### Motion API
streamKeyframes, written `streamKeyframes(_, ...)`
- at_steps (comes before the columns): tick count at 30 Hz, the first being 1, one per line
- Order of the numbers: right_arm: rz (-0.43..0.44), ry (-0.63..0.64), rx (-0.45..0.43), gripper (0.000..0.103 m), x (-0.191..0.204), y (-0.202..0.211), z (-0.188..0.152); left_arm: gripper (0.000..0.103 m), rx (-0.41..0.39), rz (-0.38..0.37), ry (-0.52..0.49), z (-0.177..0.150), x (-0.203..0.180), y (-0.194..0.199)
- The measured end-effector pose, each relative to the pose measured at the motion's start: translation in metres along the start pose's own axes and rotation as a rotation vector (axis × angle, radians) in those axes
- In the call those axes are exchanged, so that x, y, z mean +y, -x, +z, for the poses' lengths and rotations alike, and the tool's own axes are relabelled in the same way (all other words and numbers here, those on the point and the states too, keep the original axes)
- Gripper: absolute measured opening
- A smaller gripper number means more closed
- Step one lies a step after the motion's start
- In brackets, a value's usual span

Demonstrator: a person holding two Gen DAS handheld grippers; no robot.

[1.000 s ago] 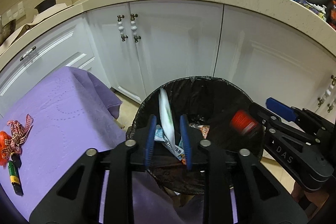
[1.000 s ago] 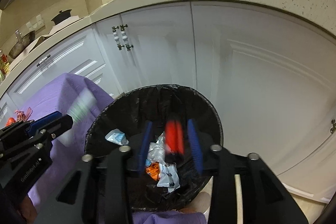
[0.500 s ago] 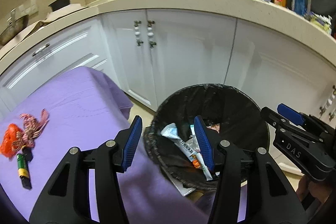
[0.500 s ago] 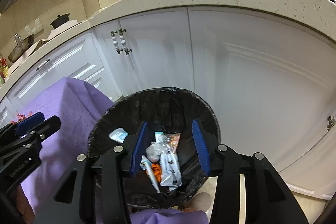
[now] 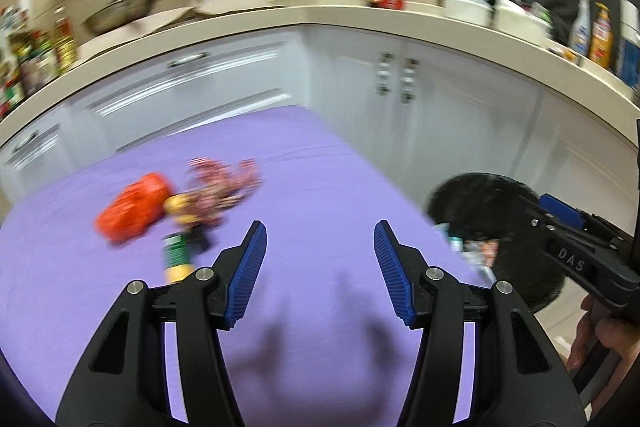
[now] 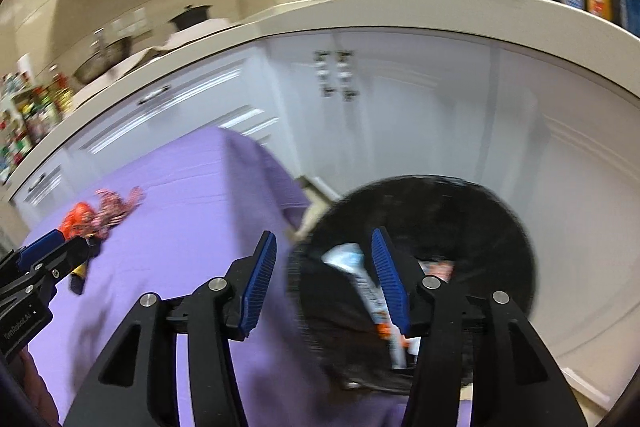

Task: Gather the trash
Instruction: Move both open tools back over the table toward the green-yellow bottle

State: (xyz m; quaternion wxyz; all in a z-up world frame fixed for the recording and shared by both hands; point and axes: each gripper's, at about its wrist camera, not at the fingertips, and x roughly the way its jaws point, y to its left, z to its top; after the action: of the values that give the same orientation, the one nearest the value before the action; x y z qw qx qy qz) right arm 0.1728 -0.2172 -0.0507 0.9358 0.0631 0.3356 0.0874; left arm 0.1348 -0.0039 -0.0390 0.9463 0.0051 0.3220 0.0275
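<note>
Trash (image 5: 132, 213), blurred: an orange wrapper, a checked ribbon (image 5: 222, 187) and a green tube (image 5: 176, 255), is lying on the purple cloth (image 5: 320, 187), far left of the left gripper (image 5: 320, 259). Both grippers' jaws have just been opening and are gaping empty. Right gripper (image 6: 324, 275) is hovering at the near rim of the black bin (image 6: 460, 211), wrappers inside.

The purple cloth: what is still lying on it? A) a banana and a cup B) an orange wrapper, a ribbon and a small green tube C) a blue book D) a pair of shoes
B: on the purple cloth lie an orange wrapper, a checked ribbon and a small green tube, blurred, ahead of the open, empty left gripper.
</note>
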Motion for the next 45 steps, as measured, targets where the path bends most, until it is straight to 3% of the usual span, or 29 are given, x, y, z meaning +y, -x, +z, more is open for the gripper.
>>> streamKeyframes(10,0.145,0.128,0.039,0.050,0.095,-0.016,-0.002,0.055,0.026,0.196,0.134,-0.030,0.112,0.026)
streamKeyframes(20,0.261,0.247,0.090,0.050,0.175,-0.029,-0.014,0.055,0.043,0.312,0.242,-0.056,0.187,0.046)
streamKeyframes(29,0.315,0.318,0.159,0.050,0.224,-0.044,-0.030,0.055,0.053,0.343,0.308,-0.070,0.224,0.053)
streamKeyframes(40,0.273,0.371,0.241,0.050,0.246,-0.064,-0.038,0.055,0.054,0.341,0.349,-0.078,0.247,0.053)
streamKeyframes(42,0.273,0.379,0.252,0.047,0.248,-0.065,-0.039,0.055,0.057,0.343,0.356,-0.079,0.250,0.052)
streamKeyframes(45,0.279,0.401,0.277,0.029,0.252,-0.069,-0.042,0.055,0.062,0.340,0.369,-0.081,0.254,0.052)
